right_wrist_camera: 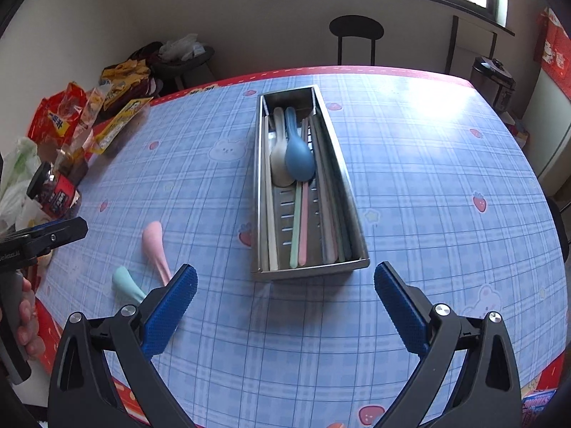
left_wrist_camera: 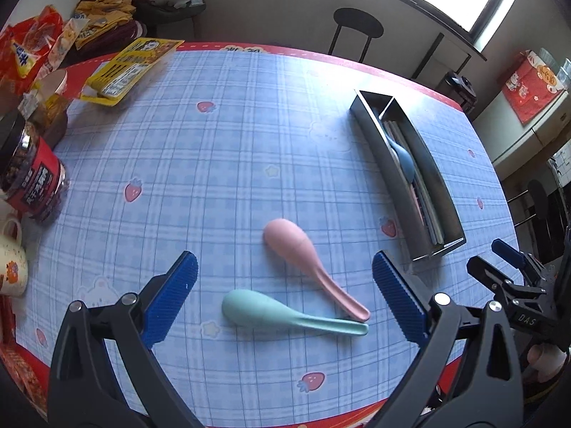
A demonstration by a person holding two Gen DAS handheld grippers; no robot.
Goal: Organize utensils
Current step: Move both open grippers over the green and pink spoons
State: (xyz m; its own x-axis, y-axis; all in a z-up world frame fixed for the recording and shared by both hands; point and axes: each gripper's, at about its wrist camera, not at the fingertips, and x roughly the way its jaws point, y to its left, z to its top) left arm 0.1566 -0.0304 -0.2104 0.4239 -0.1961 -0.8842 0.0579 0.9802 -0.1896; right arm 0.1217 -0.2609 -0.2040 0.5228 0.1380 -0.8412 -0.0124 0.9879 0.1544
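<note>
Pink spoon (left_wrist_camera: 310, 267) and mint spoon (left_wrist_camera: 282, 314) lay bowl-down on the checked tablecloth (left_wrist_camera: 214, 164) near the table's front edge, handle tips touching or nearly so, bowls splayed apart toward the far-left corner; neither was in the tray. The steel tray (right_wrist_camera: 266, 192) sat mid-table, long axis running front to back, already holding a blue spoon (right_wrist_camera: 299, 158) resting over a white spoon (right_wrist_camera: 280, 164) at its far end, with pastel chopsticks (right_wrist_camera: 299, 224) lined lengthwise along the slotted floor. Your left gripper (left_wrist_camera: 285, 296) hung tilted down over the two loose spoons with its jaws spread wide and nothing between the pads; your right gripper (right_wrist_camera: 285, 306) hung just short of the tray's near end, likewise wide open and empty. Judged step: collect one of the loose spoons. To do it well, you would have wanted to take the pink one first, since its handle seemed to lie over the mint handle tip, and close across the narrow handle rather than the rounded bowl, which looked likely to squirt out of flat pads. You would also have wanted the pads low against the cloth before closing, and the other spoon left undisturbed. Snack bags (left_wrist_camera: 32, 50), a red-labelled jar (left_wrist_camera: 34, 178) and a mug (left_wrist_camera: 10, 267) crowded the left edge, well clear.
</note>
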